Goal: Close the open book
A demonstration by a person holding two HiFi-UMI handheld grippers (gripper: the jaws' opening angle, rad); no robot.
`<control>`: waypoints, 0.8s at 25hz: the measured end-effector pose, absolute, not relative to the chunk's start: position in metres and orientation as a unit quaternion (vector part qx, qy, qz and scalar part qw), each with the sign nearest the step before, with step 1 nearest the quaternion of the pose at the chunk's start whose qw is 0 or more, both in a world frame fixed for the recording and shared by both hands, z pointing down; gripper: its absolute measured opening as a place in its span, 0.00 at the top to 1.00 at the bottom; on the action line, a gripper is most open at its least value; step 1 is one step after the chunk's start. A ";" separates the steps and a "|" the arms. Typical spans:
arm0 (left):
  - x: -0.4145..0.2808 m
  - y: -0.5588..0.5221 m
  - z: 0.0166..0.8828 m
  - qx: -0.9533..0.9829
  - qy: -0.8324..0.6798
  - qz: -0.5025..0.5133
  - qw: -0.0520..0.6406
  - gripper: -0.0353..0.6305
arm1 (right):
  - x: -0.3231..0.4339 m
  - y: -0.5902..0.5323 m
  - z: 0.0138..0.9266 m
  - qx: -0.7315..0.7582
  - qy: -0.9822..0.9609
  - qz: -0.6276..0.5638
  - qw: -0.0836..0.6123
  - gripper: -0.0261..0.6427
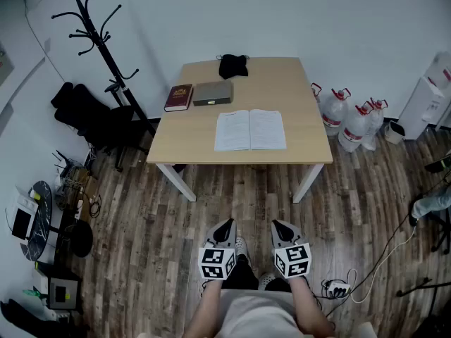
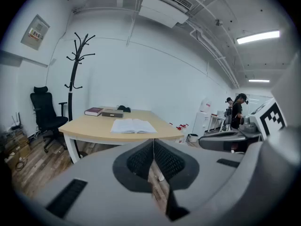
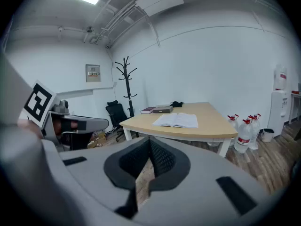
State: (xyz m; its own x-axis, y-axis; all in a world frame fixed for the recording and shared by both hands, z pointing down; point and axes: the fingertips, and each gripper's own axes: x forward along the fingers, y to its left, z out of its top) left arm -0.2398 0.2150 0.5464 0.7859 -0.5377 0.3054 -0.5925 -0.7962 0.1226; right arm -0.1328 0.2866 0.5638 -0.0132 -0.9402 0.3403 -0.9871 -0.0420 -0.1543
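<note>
While the person's forearms reach in from the bottom edge of the head view, the left gripper [image 1: 226, 224] and the right gripper [image 1: 280, 225] sit side by side at bottom centre. They are over the floor [image 1: 176, 231] and well apart from the table [image 1: 303, 118]. Both point up-frame toward the table and dip a little below level, each with a black-and-white marker cube [image 1: 217, 263] at its rear. In the left gripper view the left gripper's [image 2: 153, 145] jaws are closed tight, their black ribbed pads meeting in a thin line with nothing between them. The right gripper view shows the right gripper [image 3: 149, 142] likewise pressed together and empty.

The gripper bodies are smooth grey plastic that narrows to points. The floor is dark wood-grain planks.

At upper left stands a black coat rack [image 1: 99, 34], with a black chair [image 1: 91, 118] below it. The table is rectangular, with a pale wood top and white legs. On its far left part lies a dark red book [image 1: 179, 97], with a flat grey box [image 1: 213, 93] just beside it and a crumpled black cloth [image 1: 233, 66] at the far edge.

The open book [image 1: 250, 129] lies flat at frame centre, near the table's near edge, with its white printed pages up. Its spine runs up-down in the frame. Its long axis runs left-right, along the near edge.

Clear jugs [image 1: 352, 122] with red caps stand on the floor to the right of the table.
</note>
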 end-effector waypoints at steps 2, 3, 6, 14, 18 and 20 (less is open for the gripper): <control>-0.239 0.217 0.547 0.940 -0.297 0.128 0.108 0.91 | -0.133 0.289 0.564 0.701 -0.688 0.178 0.066 0.95; -0.239 0.218 0.547 0.940 -0.297 0.128 0.108 0.91 | -0.133 0.290 0.564 0.701 -0.687 0.178 0.065 0.95; -0.238 0.221 0.547 0.940 -0.297 0.131 0.106 0.91 | -0.131 0.293 0.563 0.704 -0.685 0.177 0.065 0.95; -0.235 0.235 0.542 0.952 -0.266 0.124 0.091 0.91 | -0.124 0.300 0.557 0.709 -0.679 0.188 0.019 0.95; -0.234 0.240 0.544 0.953 -0.259 0.130 0.086 0.91 | -0.126 0.307 0.551 0.705 -0.686 0.180 0.003 0.95; -0.232 0.241 0.543 0.953 -0.257 0.133 0.085 0.90 | -0.125 0.309 0.546 0.702 -0.691 0.172 -0.002 0.87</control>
State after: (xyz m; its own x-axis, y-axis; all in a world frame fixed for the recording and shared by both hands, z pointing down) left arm -0.2323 0.2412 0.5429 0.8321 -0.4675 0.2984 -0.5131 -0.8531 0.0941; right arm -0.1253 0.3087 0.5461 -0.0131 -0.9710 0.2388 -0.9695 -0.0461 -0.2407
